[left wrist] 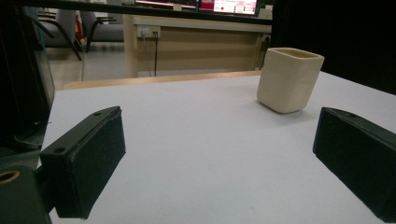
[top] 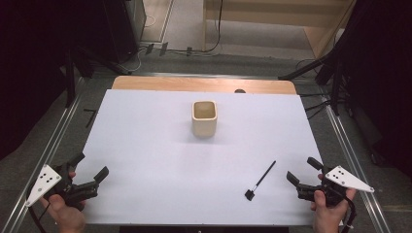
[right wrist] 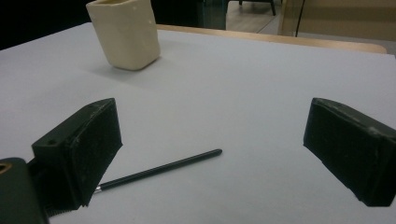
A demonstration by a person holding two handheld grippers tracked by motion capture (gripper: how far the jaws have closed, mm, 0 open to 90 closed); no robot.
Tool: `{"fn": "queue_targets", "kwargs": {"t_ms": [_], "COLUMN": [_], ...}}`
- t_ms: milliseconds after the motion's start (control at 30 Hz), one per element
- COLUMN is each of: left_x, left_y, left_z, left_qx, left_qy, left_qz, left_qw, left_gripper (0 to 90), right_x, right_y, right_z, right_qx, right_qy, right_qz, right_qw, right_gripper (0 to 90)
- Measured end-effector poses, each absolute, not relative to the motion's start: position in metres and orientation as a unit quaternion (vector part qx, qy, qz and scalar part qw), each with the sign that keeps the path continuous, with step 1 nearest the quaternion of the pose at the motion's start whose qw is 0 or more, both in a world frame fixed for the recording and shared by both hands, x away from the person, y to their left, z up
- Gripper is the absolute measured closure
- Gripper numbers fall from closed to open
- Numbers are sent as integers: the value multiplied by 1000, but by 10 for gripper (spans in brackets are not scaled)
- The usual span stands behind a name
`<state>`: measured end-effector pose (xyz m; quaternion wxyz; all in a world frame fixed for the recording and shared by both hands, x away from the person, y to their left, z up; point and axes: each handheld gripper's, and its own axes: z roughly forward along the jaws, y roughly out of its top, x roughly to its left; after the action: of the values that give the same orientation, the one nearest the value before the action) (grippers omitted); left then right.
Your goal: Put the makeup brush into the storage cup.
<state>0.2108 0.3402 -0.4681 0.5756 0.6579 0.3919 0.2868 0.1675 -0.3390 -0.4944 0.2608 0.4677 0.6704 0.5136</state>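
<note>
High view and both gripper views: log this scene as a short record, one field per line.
surface: white table sheet
cup: cream square cup, upright, near the table's middle toward the far side
brush: thin black brush, lying flat near the right gripper, its head toward the near edge
left gripper: left gripper, open, nothing between its jaws, at the near left corner
right gripper: right gripper, open, nothing held, just right of the brush
contact: neither gripper touches cup or brush

No legible text, label, brand or number anywhere. Far screens (left wrist: 219,5) in left gripper view show bright patches, too small and blurred to read.
</note>
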Motion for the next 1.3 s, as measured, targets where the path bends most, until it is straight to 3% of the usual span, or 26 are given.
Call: {"fn": "queue_targets", "kwargs": {"t_ms": [767, 1300], "left_x": [208, 209], "left_y": [338, 334], "left_z": [-468, -468], "left_qx": [655, 660], "left_qy": [390, 388], "left_qz": [284, 282], "left_qw": [582, 578], "left_gripper": [28, 28], "right_x": [175, 214], "right_y": [-326, -299], "right_z": [-467, -441], "right_qx": [443, 365], "right_qy": [690, 808], "right_qz": [506, 419], "right_qw": [268, 198], "right_gripper": [85, 133]}}
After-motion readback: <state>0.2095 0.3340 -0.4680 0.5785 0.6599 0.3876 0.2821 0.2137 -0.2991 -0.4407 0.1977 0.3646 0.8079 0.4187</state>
